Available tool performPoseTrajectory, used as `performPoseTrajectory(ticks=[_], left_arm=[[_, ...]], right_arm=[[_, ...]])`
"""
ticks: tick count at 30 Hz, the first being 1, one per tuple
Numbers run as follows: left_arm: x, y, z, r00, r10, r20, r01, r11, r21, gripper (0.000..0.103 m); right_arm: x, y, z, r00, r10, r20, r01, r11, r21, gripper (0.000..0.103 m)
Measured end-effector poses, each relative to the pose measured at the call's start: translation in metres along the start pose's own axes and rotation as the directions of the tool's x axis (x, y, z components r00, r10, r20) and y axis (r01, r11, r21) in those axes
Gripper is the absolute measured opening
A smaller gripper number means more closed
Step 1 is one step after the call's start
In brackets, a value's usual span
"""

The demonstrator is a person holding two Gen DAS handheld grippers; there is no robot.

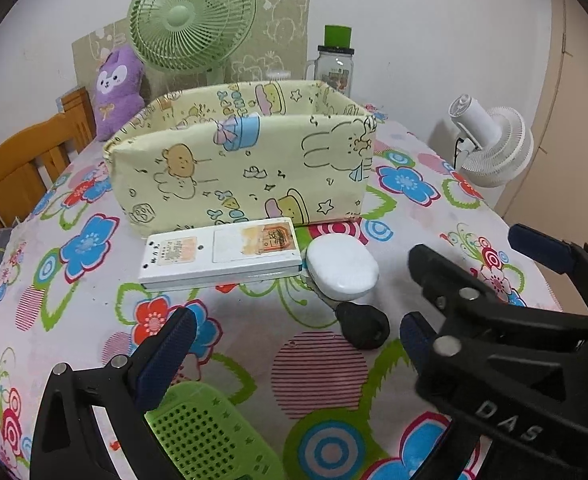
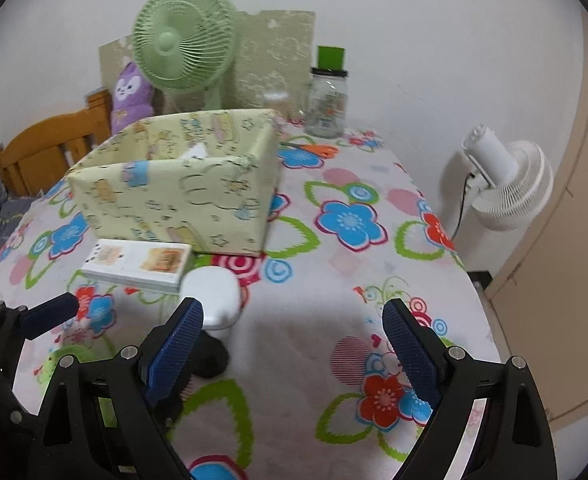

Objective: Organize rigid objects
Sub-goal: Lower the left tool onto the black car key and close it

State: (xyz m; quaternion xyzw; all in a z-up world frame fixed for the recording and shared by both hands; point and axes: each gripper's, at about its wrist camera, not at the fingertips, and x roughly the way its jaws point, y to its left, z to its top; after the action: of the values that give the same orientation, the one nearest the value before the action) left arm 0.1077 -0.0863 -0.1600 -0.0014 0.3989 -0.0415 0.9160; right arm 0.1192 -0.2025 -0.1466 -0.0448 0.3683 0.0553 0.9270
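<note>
Green perforated plastic piece [image 1: 210, 432] nearest, between left gripper [image 1: 294, 360] fingers, not clamped. Right gripper [image 2: 294, 356] wide open, empty. White flat case [image 1: 220, 254], white oval case [image 1: 342, 266], black key fob [image 1: 364, 326] on tablecloth before fabric bin [image 1: 238, 160]; one item seemingly binned, sorting mostly left.

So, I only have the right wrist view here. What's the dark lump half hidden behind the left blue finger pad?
Observer: A black rounded fob, like a car key's, lying just in front of the white oval case.
Operator: Anything nearer than that?
Observer: Yes, a green perforated plastic piece lies at the near edge of the flowered tablecloth, left of the fob.
Operator: The flat white rectangular box's label is blurred here.
Observer: On the flat white rectangular box, the orange sticker looks partly torn; its print is too small to read.
</note>
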Motion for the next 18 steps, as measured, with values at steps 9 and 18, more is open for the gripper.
performPoseTrajectory(ticks=[9,18], left_arm=[[0.022,-0.010,-0.001,0.999,0.014,-0.047,-0.014,1.000,0.019,0.102],[0.036,-0.022,-0.004,0.996,0.024,-0.080,-0.020,0.998,0.052,0.095]], right_arm=[[0.019,-0.022,-0.005,0.999,-0.007,-0.043,0.010,0.998,0.059,0.093],[0.029,-0.037,-0.011,0.997,0.010,-0.072,-0.002,0.994,0.106,0.093]])
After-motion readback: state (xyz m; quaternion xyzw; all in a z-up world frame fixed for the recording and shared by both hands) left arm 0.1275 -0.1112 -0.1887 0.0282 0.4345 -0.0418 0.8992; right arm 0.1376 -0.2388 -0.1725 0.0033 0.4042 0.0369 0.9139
